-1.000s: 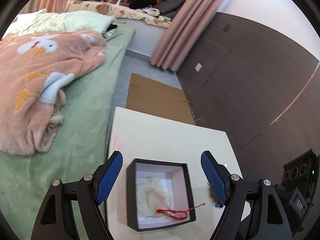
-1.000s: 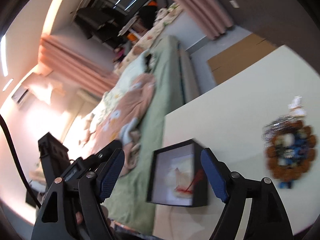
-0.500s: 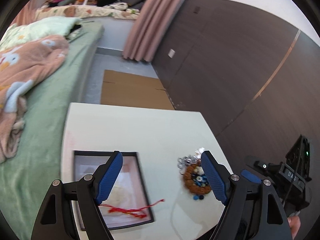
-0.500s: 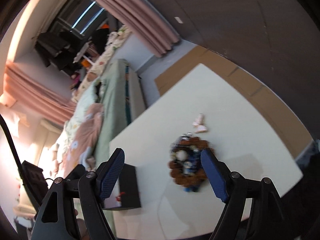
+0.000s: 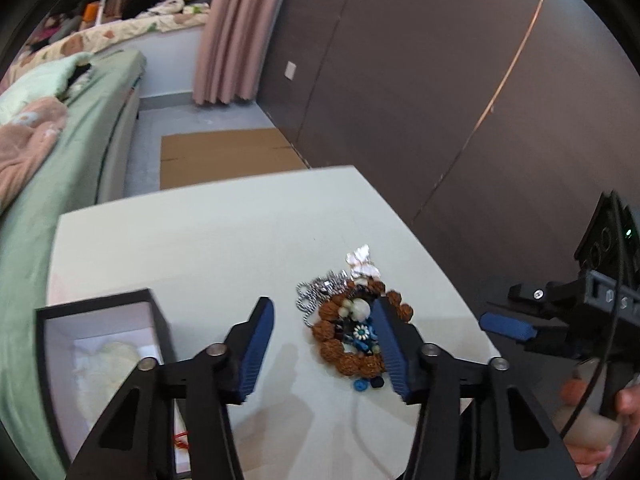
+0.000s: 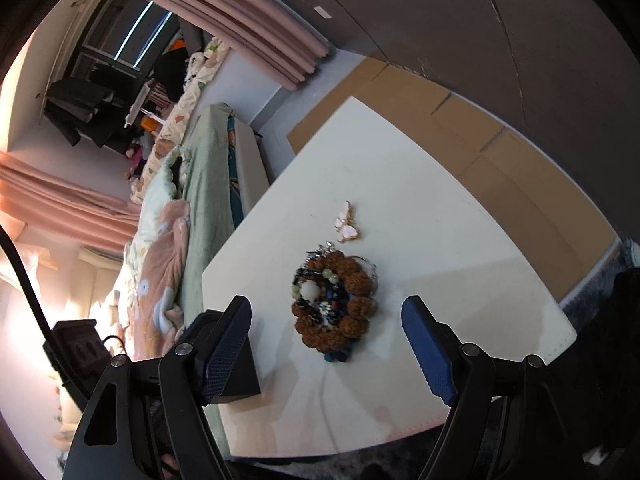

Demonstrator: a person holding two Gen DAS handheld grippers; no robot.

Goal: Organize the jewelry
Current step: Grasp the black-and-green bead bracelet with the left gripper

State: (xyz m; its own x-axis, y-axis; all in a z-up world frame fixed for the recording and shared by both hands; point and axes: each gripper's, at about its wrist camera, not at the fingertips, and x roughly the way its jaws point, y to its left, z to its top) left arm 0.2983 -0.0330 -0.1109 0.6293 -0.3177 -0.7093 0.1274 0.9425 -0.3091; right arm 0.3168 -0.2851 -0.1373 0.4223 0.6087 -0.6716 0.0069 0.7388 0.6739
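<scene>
A pile of jewelry (image 5: 352, 332) lies on the cream table (image 5: 200, 240): a brown bead bracelet with blue beads, a silver chain (image 5: 316, 292) and a pale butterfly charm (image 5: 362, 262). My left gripper (image 5: 325, 346) hovers over the pile's left side. Its jaws are closing, and no pad presses on anything. A black box (image 5: 100, 306) with a white lining stands at the left and holds a pale pouch (image 5: 108, 376) and a red string. My right gripper (image 6: 326, 352) stands wide open just short of the pile (image 6: 332, 304), with the charm (image 6: 346, 228) beyond.
A bed with a green sheet (image 5: 60, 160) and a pink blanket runs along the table's left. Flat cardboard (image 5: 224, 156) lies on the floor beyond the table. A dark panelled wall (image 5: 440, 80) closes the right. In the left wrist view a hand holds the right gripper (image 5: 508, 326) at the table's right edge.
The left gripper swung right from over the black box to the jewelry pile, and its jaws narrowed. The right gripper turned from the box until the pile sat between its open fingers.
</scene>
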